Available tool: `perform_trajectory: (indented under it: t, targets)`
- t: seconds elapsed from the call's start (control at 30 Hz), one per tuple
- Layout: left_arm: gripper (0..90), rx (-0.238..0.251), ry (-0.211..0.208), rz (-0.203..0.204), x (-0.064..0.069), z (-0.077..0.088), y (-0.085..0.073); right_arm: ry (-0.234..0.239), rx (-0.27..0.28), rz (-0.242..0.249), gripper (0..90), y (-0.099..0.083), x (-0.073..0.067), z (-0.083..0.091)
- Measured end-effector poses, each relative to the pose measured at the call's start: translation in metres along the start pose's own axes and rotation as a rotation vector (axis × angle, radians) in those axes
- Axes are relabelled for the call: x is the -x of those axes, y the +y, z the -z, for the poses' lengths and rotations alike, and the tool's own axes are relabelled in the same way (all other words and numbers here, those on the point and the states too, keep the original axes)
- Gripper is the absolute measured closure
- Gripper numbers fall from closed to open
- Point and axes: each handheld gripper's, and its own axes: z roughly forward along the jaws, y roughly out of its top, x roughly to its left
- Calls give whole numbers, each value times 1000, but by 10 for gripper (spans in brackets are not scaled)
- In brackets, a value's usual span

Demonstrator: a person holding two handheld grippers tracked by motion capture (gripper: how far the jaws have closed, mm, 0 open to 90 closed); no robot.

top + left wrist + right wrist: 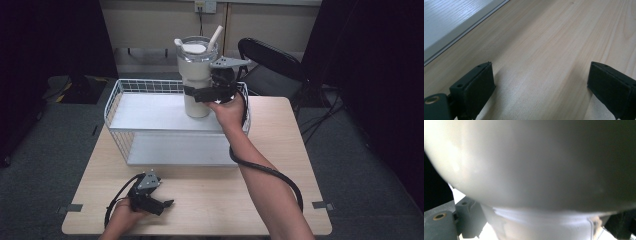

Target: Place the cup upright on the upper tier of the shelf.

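Tabletop [210,200]: light wood, occupying the centre and lower frame of the high view. A white wire shelf rack [150,112] stands on its far half, upper centre of frame.

Tumbler [196,80]: large, cream, with lid and straw, upright at the right end of the rack's top shelf. I cannot tell whether its base is touching the shelf or just clear of it.

Your right claw [200,93] is clamped around the tumbler's narrower lower body, jaws on either side; the right gripper view confirms the cup wall pressed close.

Your left claw [167,204] rests idle at lower left, jaws spread wide over bare wood, holding nothing.

Assessment: placement on the top shelf is in hand. Next, confirm the base sits flat and away from the rim, then release and withdraw straight back without tipping the tall cup.
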Motion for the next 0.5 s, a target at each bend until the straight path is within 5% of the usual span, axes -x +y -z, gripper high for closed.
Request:
perform_trajectory:
  t: [0.5]
  targets:
    - [64, -3, -2, -2, 0, 0, 0, 3, 1, 18, 92, -6, -2, -1]
